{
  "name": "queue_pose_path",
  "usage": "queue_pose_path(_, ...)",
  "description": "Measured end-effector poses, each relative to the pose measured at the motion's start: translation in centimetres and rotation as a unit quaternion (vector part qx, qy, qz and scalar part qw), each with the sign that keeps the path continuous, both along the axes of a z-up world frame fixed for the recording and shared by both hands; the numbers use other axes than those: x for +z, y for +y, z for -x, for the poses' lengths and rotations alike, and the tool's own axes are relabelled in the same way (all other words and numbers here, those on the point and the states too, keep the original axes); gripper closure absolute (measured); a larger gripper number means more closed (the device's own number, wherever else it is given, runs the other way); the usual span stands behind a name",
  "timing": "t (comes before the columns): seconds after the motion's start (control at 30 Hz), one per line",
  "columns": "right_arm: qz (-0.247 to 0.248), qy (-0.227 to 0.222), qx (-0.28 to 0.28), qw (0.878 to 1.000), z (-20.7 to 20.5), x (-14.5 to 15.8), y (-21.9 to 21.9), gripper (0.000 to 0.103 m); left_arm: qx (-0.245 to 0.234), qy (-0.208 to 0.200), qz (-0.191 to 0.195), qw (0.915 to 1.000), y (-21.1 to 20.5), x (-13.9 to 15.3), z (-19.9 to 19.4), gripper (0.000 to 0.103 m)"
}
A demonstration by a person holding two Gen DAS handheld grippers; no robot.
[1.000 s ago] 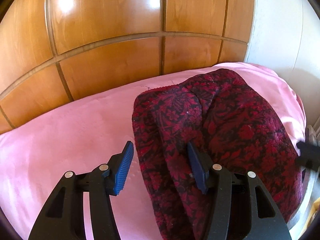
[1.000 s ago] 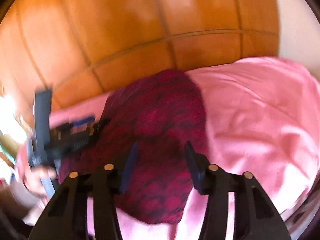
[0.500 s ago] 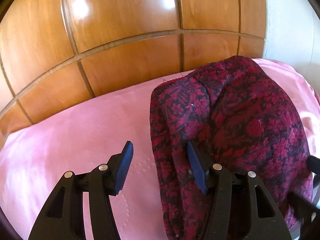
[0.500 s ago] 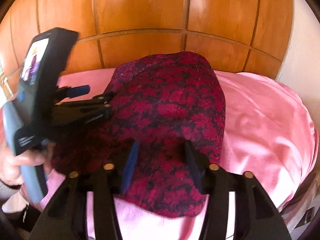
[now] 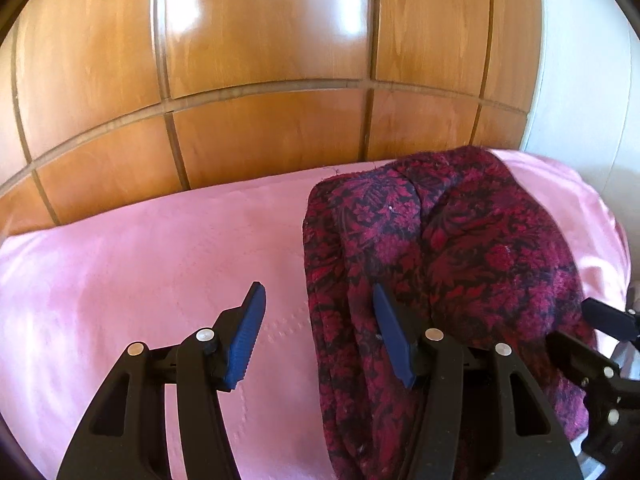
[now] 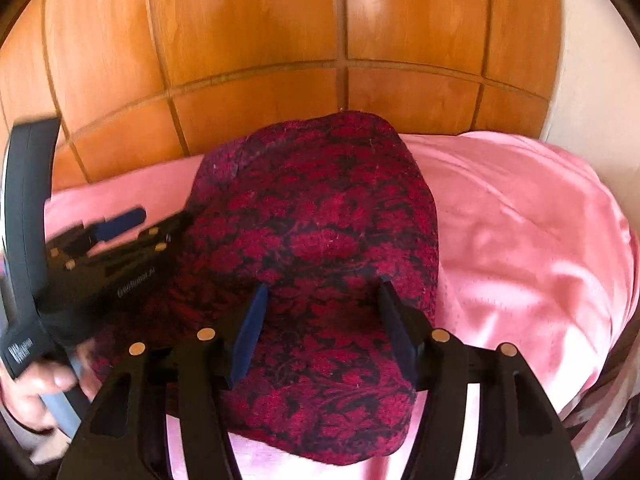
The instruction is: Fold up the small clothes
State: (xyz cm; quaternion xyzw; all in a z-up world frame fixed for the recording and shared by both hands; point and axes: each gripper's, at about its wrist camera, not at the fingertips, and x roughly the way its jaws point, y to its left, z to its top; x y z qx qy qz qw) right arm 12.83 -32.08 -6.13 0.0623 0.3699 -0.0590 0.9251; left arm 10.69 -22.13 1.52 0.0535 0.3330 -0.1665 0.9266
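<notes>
Folded garment (image 6: 320, 240): centre of my right wrist frame, lying on the bed (image 6: 520, 248); right half of my left wrist frame. Panelled wall (image 6: 256, 32): upper frame, behind the bed. My left hand-held gripper (image 5: 318, 332): lower centre, spread over the garment's left edge. My right hand-held gripper (image 6: 322, 330): lower centre, spread above the garment.

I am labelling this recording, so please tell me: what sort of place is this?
Probably a bedroom at home: a pink sheet covers what looks like a bed, wooden panels like a wardrobe stand behind it, and a red patterned garment lies folded on top.
</notes>
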Motion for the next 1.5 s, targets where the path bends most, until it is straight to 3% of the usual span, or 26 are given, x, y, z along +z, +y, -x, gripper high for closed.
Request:
queue_pose_path(0.1, 0.002, -0.007, -0.019, 1.0, 0.8, 0.5, 0.1, 0.037, 0.001, -0.003, 0.011, 0.9999, 0.7, 0.7, 0.6, 0.042)
queue_pose_path(0.3, 0.011, -0.026, -0.059, 0.998, 1.9, 1.7, 0.8, 0.022, 0.011, -0.003, 0.022, 0.9997, 2.1, 1.6, 1.6, 0.041)
queue_pose_path(0.73, 0.033, -0.063, -0.109, 0.992, 5.4, 3.8, 2.3, 0.008, 0.032, -0.037, 0.038, 0.9981, 4.3, 3.9, 4.7, 0.025)
queue_pose_path(0.9, 0.067, -0.07, -0.121, 0.988, 6.8, 3.8, 3.5, 0.003, 0.038, -0.048, 0.039, 0.9974, 5.1, 4.3, 6.7, 0.018)
queue_pose_path(1.0, 0.069, -0.071, -0.122, 0.988, 7.1, 3.6, 3.9, 0.003, 0.039, -0.049, 0.036, 0.9974, 5.2, 4.3, 7.4, 0.013)
queue_pose_path(1.5, 0.076, -0.083, -0.126, 0.986, 7.3, 3.7, 4.5, 0.003, 0.045, -0.048, 0.031, 0.9974, 5.3, 4.3, 8.7, 0.008)
